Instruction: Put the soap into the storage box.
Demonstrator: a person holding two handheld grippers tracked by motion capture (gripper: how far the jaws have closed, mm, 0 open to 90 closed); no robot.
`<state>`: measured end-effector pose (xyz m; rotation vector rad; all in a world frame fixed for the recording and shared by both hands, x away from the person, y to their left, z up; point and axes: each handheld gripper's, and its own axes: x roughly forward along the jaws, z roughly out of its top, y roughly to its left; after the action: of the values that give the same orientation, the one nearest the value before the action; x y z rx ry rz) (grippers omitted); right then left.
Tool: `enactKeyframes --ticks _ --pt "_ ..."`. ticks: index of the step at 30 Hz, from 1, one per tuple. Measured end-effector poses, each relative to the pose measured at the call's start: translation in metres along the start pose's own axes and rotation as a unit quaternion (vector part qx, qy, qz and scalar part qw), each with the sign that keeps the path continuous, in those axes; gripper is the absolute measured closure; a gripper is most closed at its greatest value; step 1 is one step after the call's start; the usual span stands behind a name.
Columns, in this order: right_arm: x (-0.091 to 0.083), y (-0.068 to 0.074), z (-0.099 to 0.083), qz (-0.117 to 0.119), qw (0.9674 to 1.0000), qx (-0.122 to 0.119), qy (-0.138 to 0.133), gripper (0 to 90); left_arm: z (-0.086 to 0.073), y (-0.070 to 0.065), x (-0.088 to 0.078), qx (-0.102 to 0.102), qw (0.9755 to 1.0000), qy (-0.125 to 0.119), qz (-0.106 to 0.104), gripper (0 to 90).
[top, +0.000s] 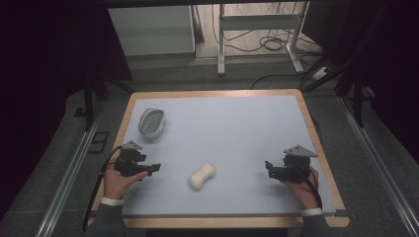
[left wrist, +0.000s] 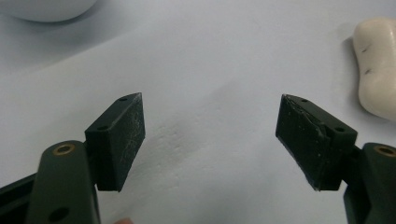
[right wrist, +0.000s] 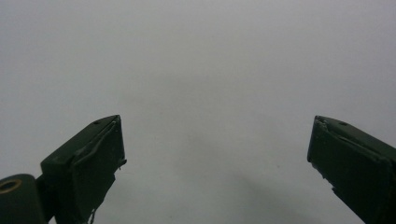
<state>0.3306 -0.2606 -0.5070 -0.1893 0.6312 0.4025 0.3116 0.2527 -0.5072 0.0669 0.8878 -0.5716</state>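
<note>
Near the front edge of the tabletop [top: 227, 123], roughly midway along it, lies a cream bar of soap [top: 202, 176], resting flat on the blue surface and touched by nothing. Toward the far left corner sits a small soap dish [top: 151, 122], well apart from the bar.

Left gripper [top: 148, 169] rests low near the left edge, its jaws pointing toward the soap and standing wide apart with nothing between them. The left gripper view confirms this: bare surface between the pads, with the soap [left wrist: 376, 65] off to one side beyond the jaw tips, not between them. Right gripper [top: 271, 170] sits near the right edge, also aimed inward; its jaws stand wide apart and empty over bare surface.

Judgement: work stands at the approach stage; no grasp is made. The next move likely calls for the left gripper to swing toward the bar, straddle its narrow waist, and close before any lift toward the dish.
</note>
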Motion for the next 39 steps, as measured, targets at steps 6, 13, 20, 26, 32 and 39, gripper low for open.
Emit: enactKeyframes --ticks 6,13,20,26,32,39 --pt "-0.006 -0.008 0.002 -0.001 0.9999 0.007 -0.011 4.7 0.0 0.0 0.001 0.0 1.0 0.004 0.003 24.1" --pt "-0.013 -0.013 0.002 -0.003 0.9997 0.016 -0.018 5.6 0.001 0.001 -0.001 -0.004 1.0 0.002 0.001 23.9" --pt "-0.017 -0.015 0.003 -0.003 0.9996 0.018 -0.023 6.1 0.001 -0.001 -0.004 -0.004 1.0 -0.002 0.003 23.8" --pt "-0.017 -0.019 0.002 -0.003 0.9995 0.022 -0.02 6.3 0.003 -0.003 -0.003 -0.003 1.0 0.003 0.007 23.7" --pt "-0.018 -0.024 0.0 -0.003 0.9994 0.029 -0.021 6.4 0.008 -0.006 -0.006 0.0 0.9999 0.005 0.012 23.6" --pt "-0.021 -0.027 0.0 -0.006 0.9993 0.032 -0.021 6.7 0.02 -0.013 -0.014 0.009 0.9996 0.018 0.021 24.0"
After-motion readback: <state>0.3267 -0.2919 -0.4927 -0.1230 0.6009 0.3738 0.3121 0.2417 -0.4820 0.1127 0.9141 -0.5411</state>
